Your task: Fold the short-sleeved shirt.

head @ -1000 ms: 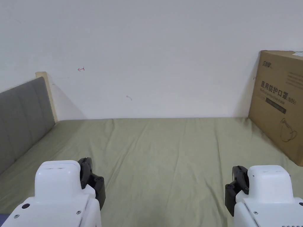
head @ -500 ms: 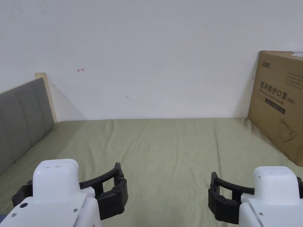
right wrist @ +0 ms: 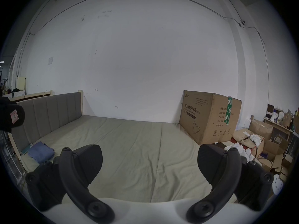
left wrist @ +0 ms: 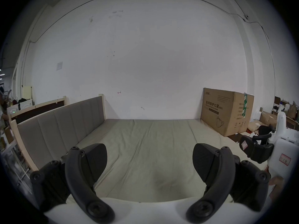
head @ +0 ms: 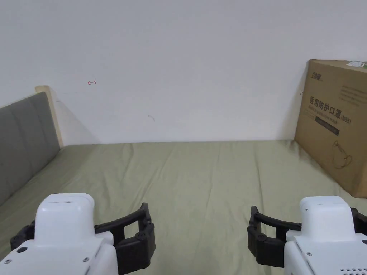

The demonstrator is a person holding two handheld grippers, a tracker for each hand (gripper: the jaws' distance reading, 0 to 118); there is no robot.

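- The left hand-held gripper (left wrist: 149, 161) hovers over the near part of the bed (head: 200, 179), jaws spread wide with nothing but bare green sheet between them.
- The right hand-held gripper (right wrist: 149, 159) is held level with it, off to its right, jaws likewise spread and empty; in the head view both sit low at the near edge, left (head: 82, 232) and right (head: 304, 232), well apart from each other.
- A folded-looking blue garment (right wrist: 41, 152) lies on the sheet to the left of the right hand-held gripper, close to the grey headboard (right wrist: 48, 112) and beside a thin teal item (right wrist: 26, 149). By judgement this may be the short-sleeved shirt, but whether it has short sleeves cannot be told.
- Ahead of both hand-held grippers the sheet is creased and carries no clothing; a cardboard box (head: 337, 121) stands at the far right against the wall (head: 186, 64).
- Judged from this: neither hand-held gripper touches cloth, and no shirt is spread out in front of them. Either the folding has not begun and the garment must first be fetched from the left and laid flat, or the blue bundle is the finished fold, set aside. The pictures do not settle which.
- If it is not done, everything is left: pick up, spread, fold in the sleeves, fold the body.
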